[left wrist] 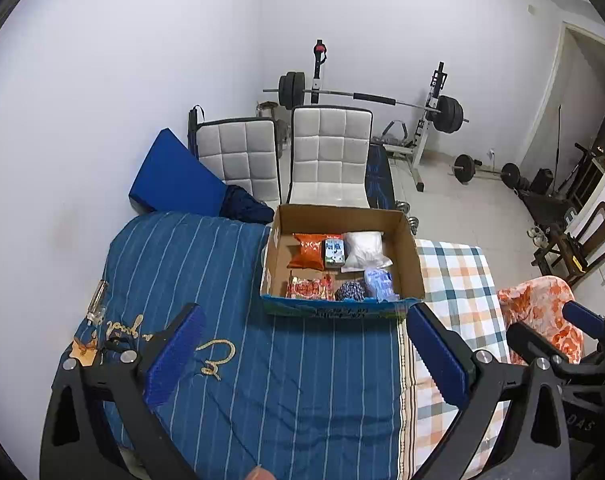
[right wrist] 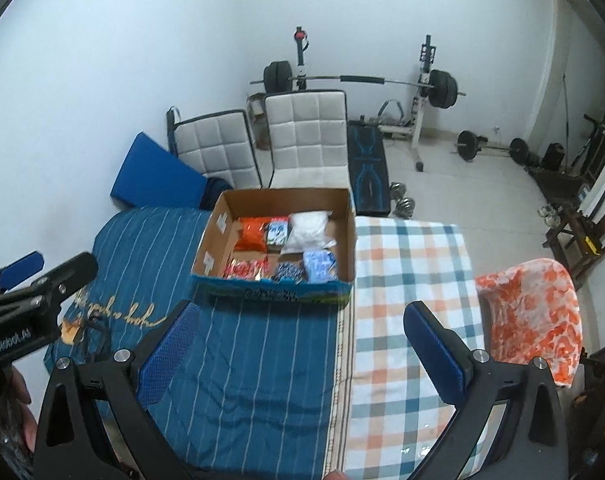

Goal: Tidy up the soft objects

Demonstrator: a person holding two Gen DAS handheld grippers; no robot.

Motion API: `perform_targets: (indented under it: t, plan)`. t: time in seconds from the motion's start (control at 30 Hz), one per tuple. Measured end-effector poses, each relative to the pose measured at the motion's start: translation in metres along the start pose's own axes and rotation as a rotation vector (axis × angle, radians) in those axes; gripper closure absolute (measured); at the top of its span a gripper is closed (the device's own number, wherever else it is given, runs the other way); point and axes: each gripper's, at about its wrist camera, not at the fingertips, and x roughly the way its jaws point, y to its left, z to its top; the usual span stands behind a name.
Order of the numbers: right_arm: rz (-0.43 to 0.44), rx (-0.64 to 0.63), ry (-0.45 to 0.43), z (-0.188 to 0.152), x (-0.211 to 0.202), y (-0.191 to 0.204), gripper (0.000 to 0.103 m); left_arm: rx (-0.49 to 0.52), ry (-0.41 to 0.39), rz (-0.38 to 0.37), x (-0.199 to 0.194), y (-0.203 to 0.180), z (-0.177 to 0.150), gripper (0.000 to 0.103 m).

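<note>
Just behind your wide-open, empty left gripper (left wrist: pixel 302 354) and right gripper (right wrist: pixel 302 340), the cardboard box (left wrist: pixel 406 236) already holds the soft packets, so reaching in carelessly could snag its near wall and tip it.

Cardboard box (left wrist: pixel 406 240) on the striped blue bedspread (left wrist: pixel 206 264).
The left gripper (left wrist: pixel 302 344) hovers with jaws wide apart; soft packets fill the box, checked blanket (left wrist: pixel 454 280) alongside.
</note>
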Motion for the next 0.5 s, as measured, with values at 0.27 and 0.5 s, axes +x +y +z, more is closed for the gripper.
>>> perform_targets:
  t: [0.27,0.5]
  plan:
    - [-0.009,0.007,-0.027,0.0089,0.0017,-0.0013,0.0,0.014,-0.028,0.015,-0.0041,-0.0039,0.0018,0.0]
    - [-0.023,0.012,-0.061,0.0102,-0.0073,-0.0037,0.0,0.012,-0.04,0.026,-0.0061,-0.0024,0.0022,0.0]
